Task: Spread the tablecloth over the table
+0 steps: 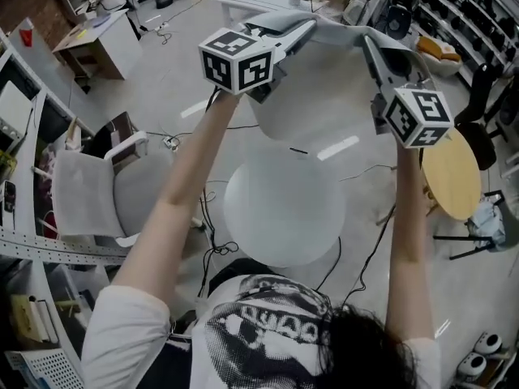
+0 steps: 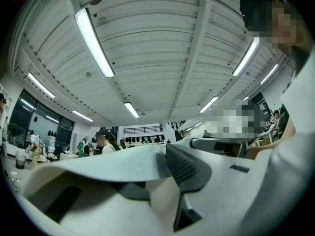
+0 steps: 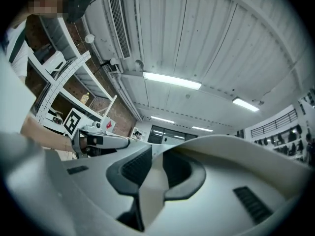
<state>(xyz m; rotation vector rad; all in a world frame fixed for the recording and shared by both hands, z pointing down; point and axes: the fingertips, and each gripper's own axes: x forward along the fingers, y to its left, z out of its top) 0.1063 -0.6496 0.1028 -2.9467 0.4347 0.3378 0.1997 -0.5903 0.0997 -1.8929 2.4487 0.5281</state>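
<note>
high above the round white table (image 1: 284, 209), a pale grey fabric tablecloth (image 1: 345, 31) is stretched between the two raised claws, clear of the tabletop. the left gripper (image 1: 302, 29) pinches one edge of it; in the left gripper view the ribbed dark pad (image 2: 183, 167) presses on the flat sheet (image 2: 98, 163). the right gripper (image 1: 371, 45) holds the other edge, with a fold of the cloth (image 3: 150, 191) clamped between its dark pads (image 3: 135, 168). a white chair (image 1: 81, 193) stands on the floor left of the table, and a round wooden table (image 1: 452, 173) stands to its right.
</note>
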